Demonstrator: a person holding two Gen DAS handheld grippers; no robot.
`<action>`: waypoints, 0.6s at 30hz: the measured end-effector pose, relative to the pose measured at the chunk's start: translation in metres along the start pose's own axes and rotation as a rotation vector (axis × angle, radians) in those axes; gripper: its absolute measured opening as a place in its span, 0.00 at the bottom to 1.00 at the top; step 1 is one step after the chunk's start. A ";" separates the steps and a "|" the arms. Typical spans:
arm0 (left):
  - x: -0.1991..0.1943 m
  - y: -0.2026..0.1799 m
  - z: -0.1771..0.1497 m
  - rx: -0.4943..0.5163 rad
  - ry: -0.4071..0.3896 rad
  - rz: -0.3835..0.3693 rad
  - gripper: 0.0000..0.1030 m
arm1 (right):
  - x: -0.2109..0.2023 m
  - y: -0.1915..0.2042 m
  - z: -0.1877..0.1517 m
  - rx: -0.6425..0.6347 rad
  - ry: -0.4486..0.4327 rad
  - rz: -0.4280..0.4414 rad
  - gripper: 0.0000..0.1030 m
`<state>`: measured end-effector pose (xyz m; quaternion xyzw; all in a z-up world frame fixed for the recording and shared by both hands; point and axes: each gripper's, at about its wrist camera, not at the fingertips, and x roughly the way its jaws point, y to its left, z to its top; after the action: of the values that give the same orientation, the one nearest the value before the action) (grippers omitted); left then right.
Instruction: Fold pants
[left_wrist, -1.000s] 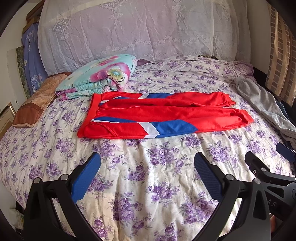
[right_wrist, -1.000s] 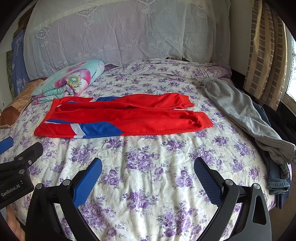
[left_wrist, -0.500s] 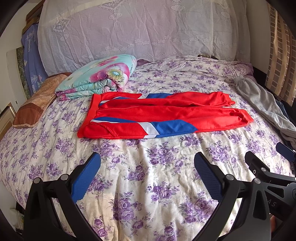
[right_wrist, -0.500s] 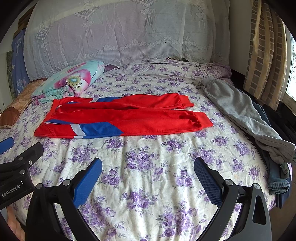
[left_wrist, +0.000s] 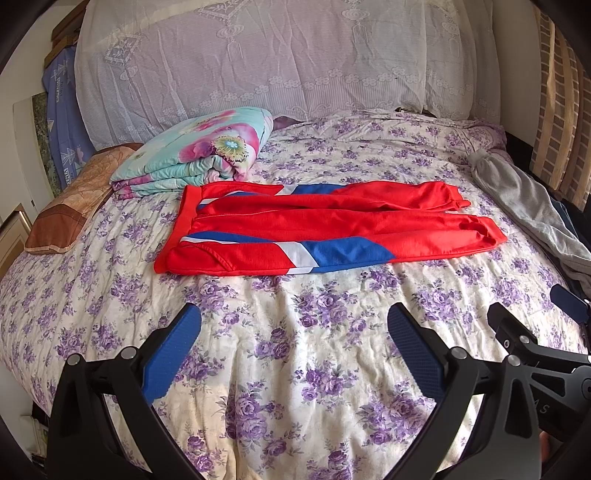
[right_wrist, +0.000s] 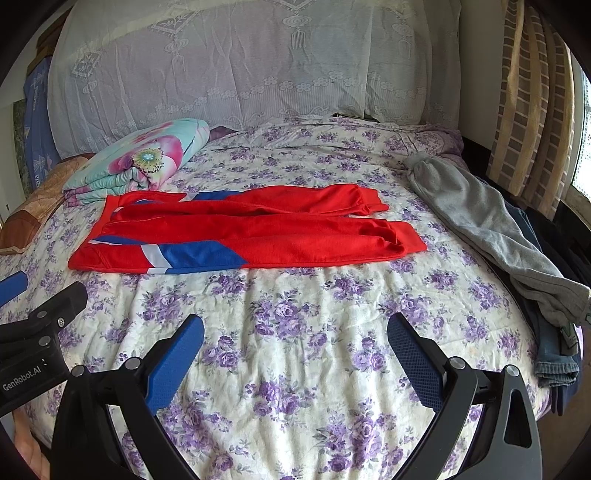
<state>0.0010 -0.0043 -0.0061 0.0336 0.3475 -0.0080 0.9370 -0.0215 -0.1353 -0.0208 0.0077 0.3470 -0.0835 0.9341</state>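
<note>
Red track pants (left_wrist: 332, 229) (right_wrist: 251, 236) with blue and white side panels lie flat across the middle of the bed, waistband to the left, both legs stretched to the right. My left gripper (left_wrist: 293, 347) hovers open over the near part of the bedspread, well short of the pants. My right gripper (right_wrist: 295, 350) is open too, at about the same distance from them. Nothing sits between either pair of blue fingertips. Each gripper shows at the edge of the other's view, the left gripper's body (right_wrist: 33, 332) among them.
The bed has a purple floral bedspread (left_wrist: 295, 369). A folded floral quilt (left_wrist: 195, 151) and a brown pillow (left_wrist: 70, 206) lie at the back left. Grey pants (right_wrist: 491, 229) and jeans (right_wrist: 554, 354) hang over the right edge. A striped curtain (right_wrist: 532, 103) hangs at right.
</note>
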 end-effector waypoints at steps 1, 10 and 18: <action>0.000 0.000 0.000 0.000 -0.001 -0.001 0.95 | 0.000 0.000 0.001 0.001 0.000 0.001 0.97; 0.000 0.000 0.000 0.000 0.001 0.000 0.95 | 0.000 0.001 0.001 0.001 0.001 0.000 0.97; 0.000 0.000 0.000 0.000 0.001 0.000 0.95 | 0.001 0.002 0.000 0.001 0.002 0.000 0.97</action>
<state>0.0008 -0.0041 -0.0065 0.0338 0.3479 -0.0081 0.9369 -0.0199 -0.1336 -0.0214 0.0083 0.3479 -0.0835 0.9338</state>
